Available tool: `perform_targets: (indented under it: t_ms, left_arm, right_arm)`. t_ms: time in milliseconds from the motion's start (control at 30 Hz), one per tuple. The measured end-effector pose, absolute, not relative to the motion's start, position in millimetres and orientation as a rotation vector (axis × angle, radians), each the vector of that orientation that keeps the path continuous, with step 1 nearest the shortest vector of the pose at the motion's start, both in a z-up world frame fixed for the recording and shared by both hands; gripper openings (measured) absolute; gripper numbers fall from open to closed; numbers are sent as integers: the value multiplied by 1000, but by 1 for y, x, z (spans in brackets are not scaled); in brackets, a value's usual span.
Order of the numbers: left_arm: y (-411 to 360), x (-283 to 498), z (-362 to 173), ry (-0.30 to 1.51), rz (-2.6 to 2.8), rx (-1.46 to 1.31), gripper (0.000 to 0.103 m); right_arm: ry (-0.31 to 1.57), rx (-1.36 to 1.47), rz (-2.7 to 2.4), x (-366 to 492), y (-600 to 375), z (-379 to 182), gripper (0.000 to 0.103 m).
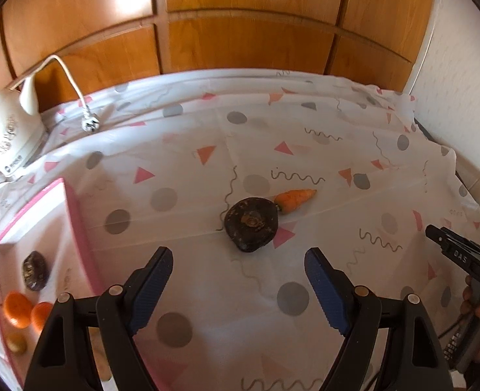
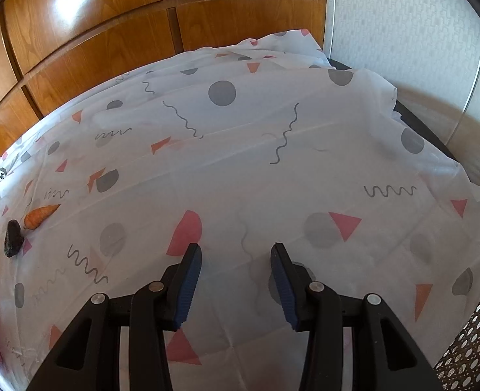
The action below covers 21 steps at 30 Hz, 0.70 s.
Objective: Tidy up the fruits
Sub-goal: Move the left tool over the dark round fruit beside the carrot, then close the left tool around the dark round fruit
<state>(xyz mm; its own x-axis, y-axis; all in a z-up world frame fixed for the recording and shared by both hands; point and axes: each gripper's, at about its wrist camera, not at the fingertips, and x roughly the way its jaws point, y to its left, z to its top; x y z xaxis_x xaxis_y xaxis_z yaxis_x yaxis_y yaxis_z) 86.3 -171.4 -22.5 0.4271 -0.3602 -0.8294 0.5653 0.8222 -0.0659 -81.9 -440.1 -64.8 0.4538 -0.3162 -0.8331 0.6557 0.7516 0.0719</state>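
A dark, lumpy round root [image 1: 251, 224] lies on the patterned tablecloth with a short orange carrot [image 1: 294, 199] touching its far right side. My left gripper [image 1: 238, 260] hangs open just in front of the dark root, nothing between its blue pads. At the left a pink-rimmed tray [image 1: 77, 228] holds another dark root [image 1: 35, 270], two orange fruits [image 1: 18, 309] and a small yellowish one [image 1: 16, 342]. In the right wrist view the same dark root [image 2: 13, 238] and carrot [image 2: 39, 215] lie far left. My right gripper [image 2: 236, 251] stands partly open over bare cloth, empty.
A white electric kettle [image 1: 7, 133] with its cord and plug [image 1: 89, 124] stands at the back left. Wooden cabinet doors [image 1: 240, 19] run behind the table. The right gripper's finger [image 1: 451, 247] and a hand show at the left view's right edge. A perforated basket [image 2: 474, 342] sits at lower right.
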Motion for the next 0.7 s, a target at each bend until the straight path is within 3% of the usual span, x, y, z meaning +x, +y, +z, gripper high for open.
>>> perform_targets:
  t_ms: [400,533,600,667,700]
  left_arm:
    - [-206,119,-55,1042,-579,274,82]
    - [-210,127,-67,1070,-580,253,74]
    - [-211,128,-69,1046,-558,260,66]
    - [-213,128,-69,1028,-556,265,49]
    - [-212,129,-69,1027,-559,251,49]
  right_arm:
    - [922,432,-611,-81,-443,-65,45]
    - [923,432,-611,-81,-443,-65,45]
    - [923,432,-611,-81,-443,-66,45]
    - [923,428,-613,-80,-443,-66,45]
    - [924,426,-614,-80,-443,-66,45]
